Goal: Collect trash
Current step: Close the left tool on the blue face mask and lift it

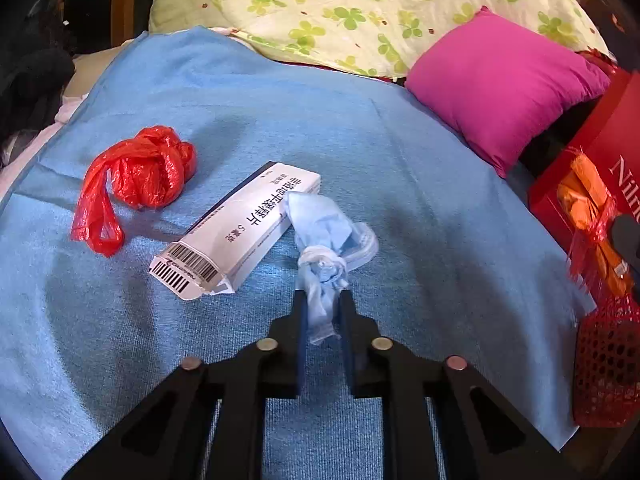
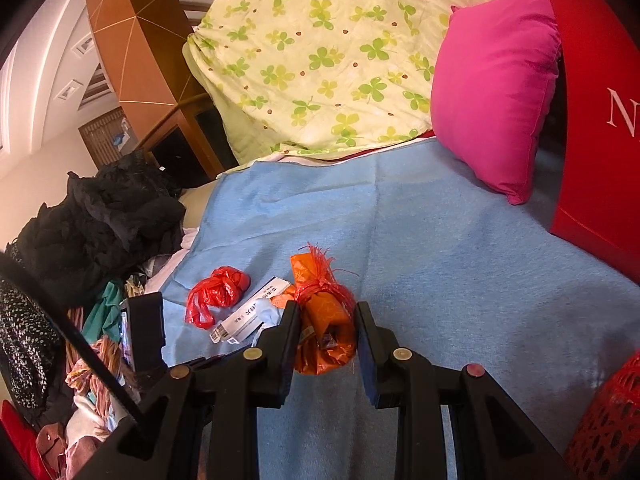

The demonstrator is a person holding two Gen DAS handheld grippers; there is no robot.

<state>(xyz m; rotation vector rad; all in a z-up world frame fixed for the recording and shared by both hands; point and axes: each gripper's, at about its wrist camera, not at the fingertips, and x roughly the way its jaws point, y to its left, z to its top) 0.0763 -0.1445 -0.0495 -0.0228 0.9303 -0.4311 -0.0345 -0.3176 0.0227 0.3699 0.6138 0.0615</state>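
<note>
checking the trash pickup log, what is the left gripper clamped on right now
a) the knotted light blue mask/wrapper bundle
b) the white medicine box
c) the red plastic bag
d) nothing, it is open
a: in the left wrist view the left gripper has its jaws closed on the tail of the light blue bundle, while the red plastic bag and the white medicine box lie untouched on the blue cloth.

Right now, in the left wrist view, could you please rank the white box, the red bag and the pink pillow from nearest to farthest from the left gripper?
1. White box: just ahead and left of the left gripper, which is shut on the blue mask.
2. Red bag: farther left on the blue cloth.
3. Pink pillow: far right, at the back.
</note>
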